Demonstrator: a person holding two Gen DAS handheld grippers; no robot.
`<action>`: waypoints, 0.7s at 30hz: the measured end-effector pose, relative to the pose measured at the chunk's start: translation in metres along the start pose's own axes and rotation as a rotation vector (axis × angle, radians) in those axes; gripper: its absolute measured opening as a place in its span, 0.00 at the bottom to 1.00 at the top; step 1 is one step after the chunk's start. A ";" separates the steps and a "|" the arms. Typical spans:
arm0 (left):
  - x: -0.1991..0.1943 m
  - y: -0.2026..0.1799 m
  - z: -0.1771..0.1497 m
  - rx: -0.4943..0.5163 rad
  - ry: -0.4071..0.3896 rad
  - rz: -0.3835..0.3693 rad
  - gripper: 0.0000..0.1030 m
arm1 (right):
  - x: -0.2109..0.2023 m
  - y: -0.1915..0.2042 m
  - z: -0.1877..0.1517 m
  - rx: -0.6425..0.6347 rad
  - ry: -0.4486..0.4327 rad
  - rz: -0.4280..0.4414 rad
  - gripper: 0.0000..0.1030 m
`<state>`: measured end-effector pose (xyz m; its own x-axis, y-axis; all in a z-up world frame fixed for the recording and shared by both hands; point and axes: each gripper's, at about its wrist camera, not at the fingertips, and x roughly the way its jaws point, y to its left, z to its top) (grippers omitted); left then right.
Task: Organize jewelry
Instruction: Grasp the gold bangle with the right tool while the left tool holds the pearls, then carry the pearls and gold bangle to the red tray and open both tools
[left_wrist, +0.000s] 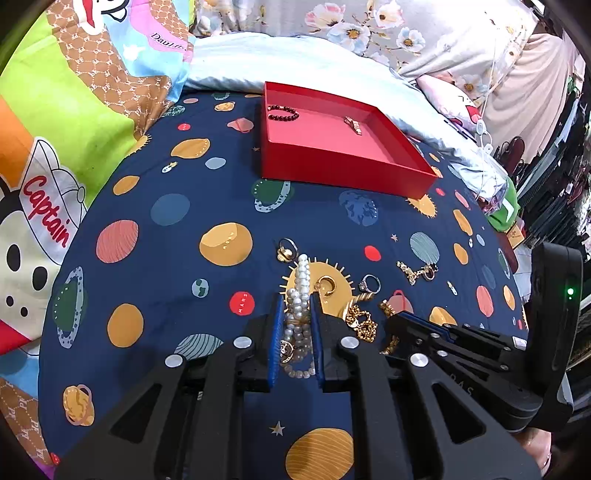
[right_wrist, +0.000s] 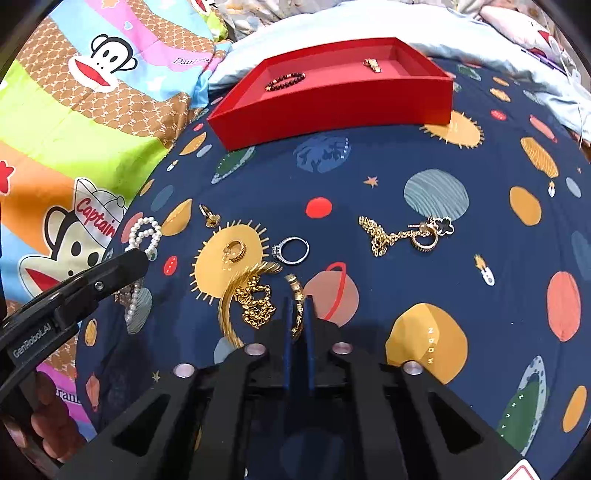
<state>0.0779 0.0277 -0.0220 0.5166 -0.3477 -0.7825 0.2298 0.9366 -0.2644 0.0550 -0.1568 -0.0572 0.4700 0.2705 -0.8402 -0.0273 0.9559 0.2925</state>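
A red tray (left_wrist: 343, 173) (right_wrist: 332, 107) lies on the far side of the bed. It holds a dark bead bracelet (left_wrist: 283, 112) (right_wrist: 285, 80) and a small gold piece (left_wrist: 353, 124) (right_wrist: 373, 65). My left gripper (left_wrist: 298, 306) is shut on a pearl necklace (left_wrist: 301, 280) (right_wrist: 144, 232). My right gripper (right_wrist: 298, 306) is shut on a gold bracelet (right_wrist: 296, 295) (left_wrist: 386, 306). Loose on the sheet lie a gold chain (right_wrist: 256, 301), a silver ring (right_wrist: 291, 250) (left_wrist: 369, 283), a gold ring (right_wrist: 234, 251) and a chain with a ring (right_wrist: 402, 234) (left_wrist: 415, 271).
The planet-print blue sheet (right_wrist: 369, 177) covers the bed. A cartoon monkey quilt (right_wrist: 74, 129) lies to the left. White and floral bedding (left_wrist: 332, 48) is piled behind the tray. A small gold ring (left_wrist: 286, 250) (right_wrist: 209, 216) lies apart from the pile.
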 end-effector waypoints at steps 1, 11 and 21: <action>-0.001 0.000 0.000 0.000 -0.001 0.000 0.13 | -0.002 0.001 0.000 -0.002 -0.006 0.001 0.05; -0.011 -0.003 0.006 0.009 -0.024 -0.010 0.13 | -0.039 0.000 0.009 0.007 -0.107 0.009 0.04; -0.021 -0.016 0.052 0.025 -0.096 -0.075 0.13 | -0.074 -0.015 0.061 0.002 -0.240 -0.021 0.04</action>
<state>0.1061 0.0176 0.0277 0.5738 -0.4199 -0.7031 0.2901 0.9071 -0.3050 0.0742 -0.1978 0.0289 0.6666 0.2156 -0.7136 -0.0139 0.9607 0.2774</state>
